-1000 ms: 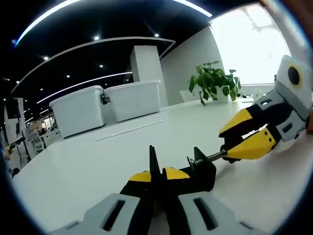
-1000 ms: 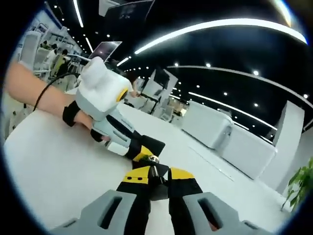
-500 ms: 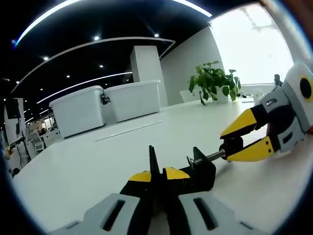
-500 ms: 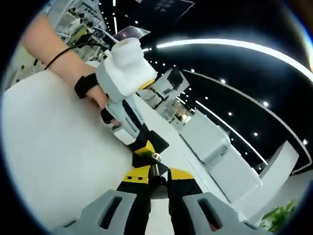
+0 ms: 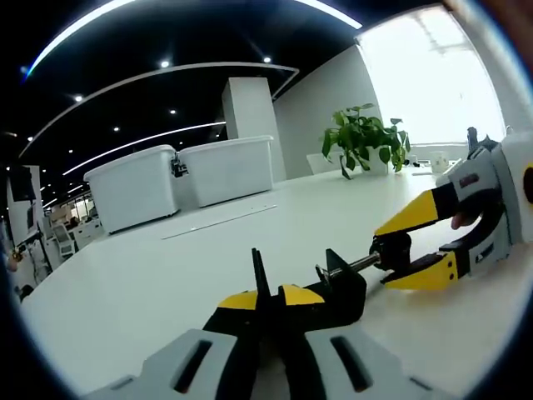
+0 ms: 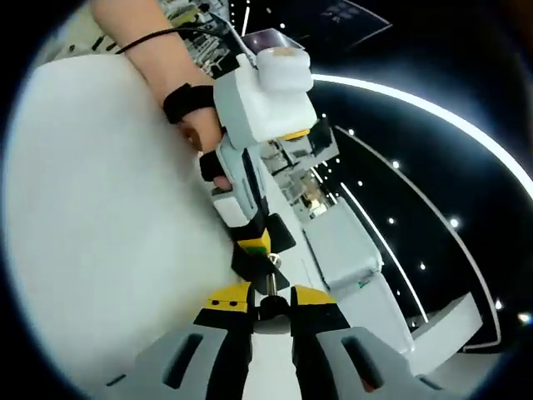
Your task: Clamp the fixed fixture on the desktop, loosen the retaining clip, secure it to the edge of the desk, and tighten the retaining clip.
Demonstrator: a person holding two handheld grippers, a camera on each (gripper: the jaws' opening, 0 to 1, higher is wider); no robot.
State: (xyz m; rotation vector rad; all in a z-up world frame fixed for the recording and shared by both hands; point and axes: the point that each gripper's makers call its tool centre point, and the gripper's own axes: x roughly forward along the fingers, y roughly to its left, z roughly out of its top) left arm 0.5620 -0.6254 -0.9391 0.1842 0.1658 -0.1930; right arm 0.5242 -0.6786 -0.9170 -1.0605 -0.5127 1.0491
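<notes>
A black clamp fixture (image 5: 340, 293) lies on the white desktop (image 5: 117, 292). My left gripper (image 5: 271, 297) is shut on the fixture's body, whose thin upright plate sticks up between the yellow tips. From the body a metal screw (image 5: 354, 267) runs right to a dark knob (image 5: 391, 247). The right gripper (image 5: 385, 255) comes in from the right and is shut on that knob. In the right gripper view its own jaws (image 6: 270, 297) hold the knob (image 6: 269, 307), the screw (image 6: 271, 282) points ahead, and the left gripper (image 6: 254, 247) grips the fixture (image 6: 248, 265) beyond.
Two white lidded bins (image 5: 133, 187) (image 5: 226, 169) stand at the desk's far side, with a potted plant (image 5: 362, 137) further right. A person's hand (image 6: 200, 133) with a black wrist strap holds the left gripper. Open desk surface (image 6: 83, 250) lies to the left.
The right gripper has rolled around the screw's axis with the knob between its jaws; its view has rotated. The left gripper and the fixture body have stayed put.
</notes>
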